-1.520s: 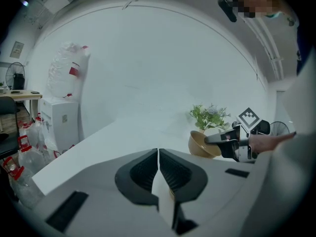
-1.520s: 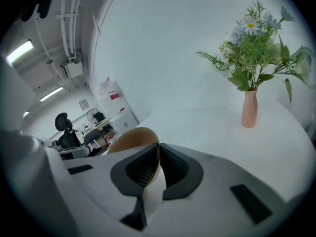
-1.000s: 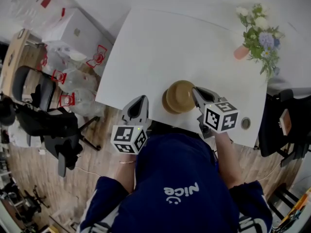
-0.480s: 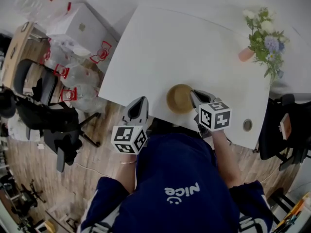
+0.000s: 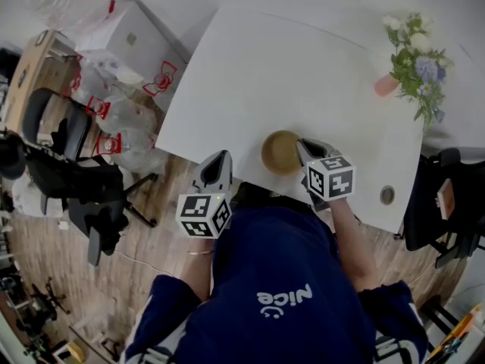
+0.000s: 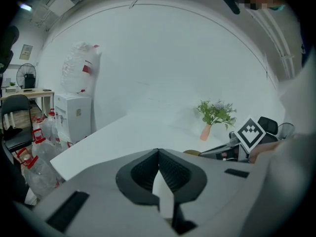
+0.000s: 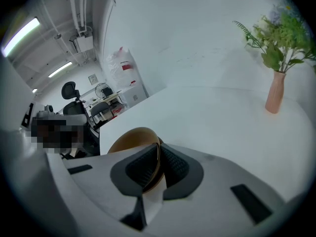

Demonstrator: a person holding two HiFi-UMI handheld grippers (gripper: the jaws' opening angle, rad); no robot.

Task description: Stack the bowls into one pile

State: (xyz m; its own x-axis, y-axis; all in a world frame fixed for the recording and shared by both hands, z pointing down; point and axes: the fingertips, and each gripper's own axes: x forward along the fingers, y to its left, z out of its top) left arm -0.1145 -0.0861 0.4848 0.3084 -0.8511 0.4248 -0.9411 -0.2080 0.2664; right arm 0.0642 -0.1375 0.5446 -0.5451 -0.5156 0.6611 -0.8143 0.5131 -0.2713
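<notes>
A tan bowl (image 5: 280, 152) sits low over the near edge of the white table (image 5: 303, 67), in front of the person. My right gripper (image 5: 303, 149) is shut on its right rim. In the right gripper view the thin rim of the bowl (image 7: 129, 141) runs between the ribbed pads of the right gripper (image 7: 158, 151). My left gripper (image 5: 220, 160) hovers at the table's near edge, left of the bowl and apart from it. In the left gripper view the left gripper (image 6: 158, 155) is shut with nothing in it, and a sliver of the bowl (image 6: 192, 152) shows beside the right gripper (image 6: 228, 150).
A pink vase of flowers (image 5: 386, 84) stands at the table's far right, also in the right gripper view as the vase (image 7: 274, 96). A cable hole (image 5: 387, 196) is near the right front corner. Office chairs (image 5: 72, 177), plastic bags and a white box (image 5: 125, 44) stand left of the table.
The right gripper has sunk toward the table with the bowl, which was tilted and now lies nearly level. The left gripper has hardly moved.
</notes>
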